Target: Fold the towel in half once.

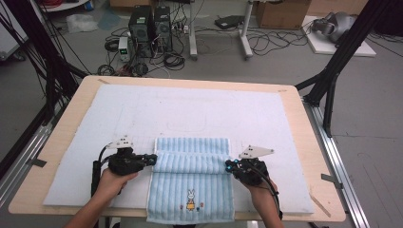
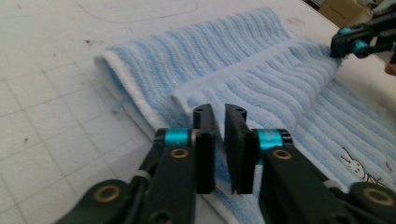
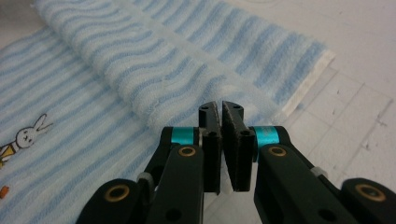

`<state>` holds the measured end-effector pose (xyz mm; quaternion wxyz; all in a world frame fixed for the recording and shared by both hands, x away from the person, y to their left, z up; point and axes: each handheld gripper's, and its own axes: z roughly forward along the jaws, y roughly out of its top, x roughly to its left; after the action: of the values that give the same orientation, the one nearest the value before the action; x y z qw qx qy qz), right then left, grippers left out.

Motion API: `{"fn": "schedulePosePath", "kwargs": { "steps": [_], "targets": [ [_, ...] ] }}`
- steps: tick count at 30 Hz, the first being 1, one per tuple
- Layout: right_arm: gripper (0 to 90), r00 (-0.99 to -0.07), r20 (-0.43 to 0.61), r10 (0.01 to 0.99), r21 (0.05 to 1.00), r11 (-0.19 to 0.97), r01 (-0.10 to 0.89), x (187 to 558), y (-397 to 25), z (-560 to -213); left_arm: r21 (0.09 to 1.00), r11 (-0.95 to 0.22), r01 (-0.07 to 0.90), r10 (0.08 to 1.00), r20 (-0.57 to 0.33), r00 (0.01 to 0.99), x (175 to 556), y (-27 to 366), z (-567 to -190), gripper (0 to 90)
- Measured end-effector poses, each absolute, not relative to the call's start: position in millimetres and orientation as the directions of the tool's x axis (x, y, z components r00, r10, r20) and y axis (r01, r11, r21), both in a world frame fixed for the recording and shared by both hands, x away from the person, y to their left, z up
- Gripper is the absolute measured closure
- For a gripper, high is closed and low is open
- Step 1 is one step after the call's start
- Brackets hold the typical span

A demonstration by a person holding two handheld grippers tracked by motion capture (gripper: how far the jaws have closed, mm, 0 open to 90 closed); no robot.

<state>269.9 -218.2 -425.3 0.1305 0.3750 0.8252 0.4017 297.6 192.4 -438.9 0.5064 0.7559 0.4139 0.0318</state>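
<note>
High view: towel (image 1: 190,190) near-centre on tabletop (image 1: 304,128), near hem hanging over the edge and cropped. Left gripper (image 1: 153,159) and right gripper (image 1: 229,166) flank the folded-over band, likely to carry the fold evenly. Fingers nearly pressed together; whether they pinch cloth is hidden. Far: floor clutter, unclear.

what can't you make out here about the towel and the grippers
- Whether the left gripper pinches the towel: left gripper view, its jaws hide the towel edge.
- The same for the right gripper: right gripper view.
- The towel's near hem: high view, cut by the bottom edge.
- Rabbit print details: high view, too small.
</note>
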Motion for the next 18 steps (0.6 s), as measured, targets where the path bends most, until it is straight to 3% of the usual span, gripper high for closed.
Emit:
{"fn": "schedulePosePath", "kwargs": {
  "steps": [2,5,8,10,18],
  "targets": [
    [76.2,-0.669,0.079,0.739,0.767,0.383,0.514,271.6,-219.1,-424.3,0.781,-0.106,0.615,0.678,-0.396,0.62,303.1,195.2,-438.0,58.7],
    [54.4,-0.606,0.102,0.789,0.794,0.303,0.528,277.7,-222.6,-418.6,0.782,-0.069,0.62,0.701,-0.404,0.588,313.7,198.7,-435.9,51.0],
    [54.2,-0.577,0.097,0.811,0.802,0.28,0.528,291.3,-224.3,-416.3,0.782,-0.04,0.622,0.72,-0.409,0.56,327.2,198.8,-434.4,49.5],
    [55.8,-0.573,0.097,0.814,0.793,0.284,0.539,302.2,-221.9,-417.9,0.783,-0.038,0.621,0.726,-0.405,0.556,334.8,196.0,-435.2,51.7],
    [61.1,-0.535,0.119,0.836,0.738,0.286,0.611,335.5,-217.6,-437.2,0.771,-0.138,0.621,0.758,-0.321,0.568,348.3,180.4,-447.6,76.8]
  ]
}}
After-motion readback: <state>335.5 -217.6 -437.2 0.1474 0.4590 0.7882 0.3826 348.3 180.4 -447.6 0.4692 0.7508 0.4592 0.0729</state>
